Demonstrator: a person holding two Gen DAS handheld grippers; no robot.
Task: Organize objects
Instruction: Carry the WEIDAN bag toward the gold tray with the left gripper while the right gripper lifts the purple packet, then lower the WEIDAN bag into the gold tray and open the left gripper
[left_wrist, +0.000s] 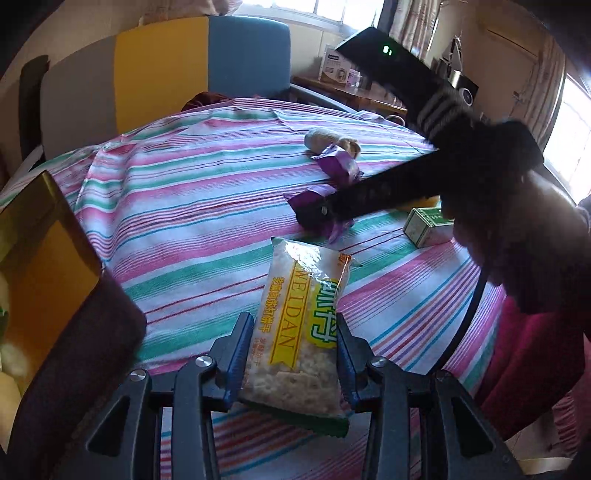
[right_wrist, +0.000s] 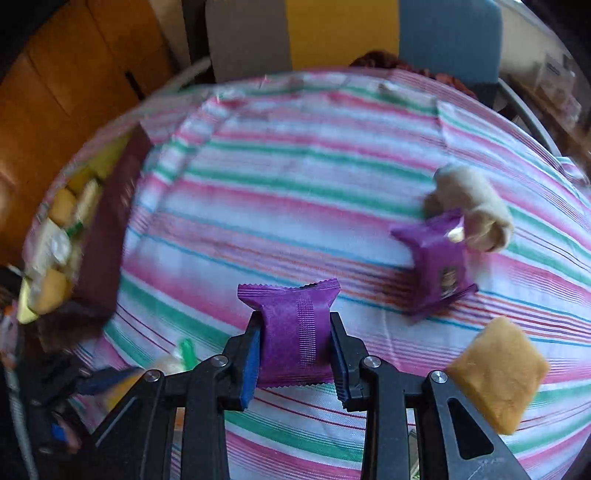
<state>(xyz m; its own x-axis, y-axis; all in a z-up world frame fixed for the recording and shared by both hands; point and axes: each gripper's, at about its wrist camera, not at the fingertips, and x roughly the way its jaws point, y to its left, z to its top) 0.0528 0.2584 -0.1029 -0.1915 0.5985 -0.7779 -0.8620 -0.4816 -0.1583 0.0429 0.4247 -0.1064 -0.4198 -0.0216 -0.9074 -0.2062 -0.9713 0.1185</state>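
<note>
Two purple snack packets show from your right wrist: one (right_wrist: 293, 334) pinched between the fingers of your right gripper (right_wrist: 295, 354), the other (right_wrist: 434, 262) lying on the striped cloth (right_wrist: 295, 177) ahead and to the right of it. One cracker packet (left_wrist: 303, 325) sits clamped in your left gripper (left_wrist: 293, 363), its far end pointing away from you. One beige lumpy item (right_wrist: 472, 206) touches the far side of the loose purple packet, and one tan square piece (right_wrist: 498, 373) lies close to your right gripper's right side. One green-and-white small box (left_wrist: 424, 225) rests to the right of your left gripper, ahead. One dark-sided container (right_wrist: 107, 236) stands to the far left of your right gripper, holding several yellow and pale wrapped items, too blurred to count. From the left wrist, your right tool's dark body crosses the view and covers part of the purple packet it holds.
</note>
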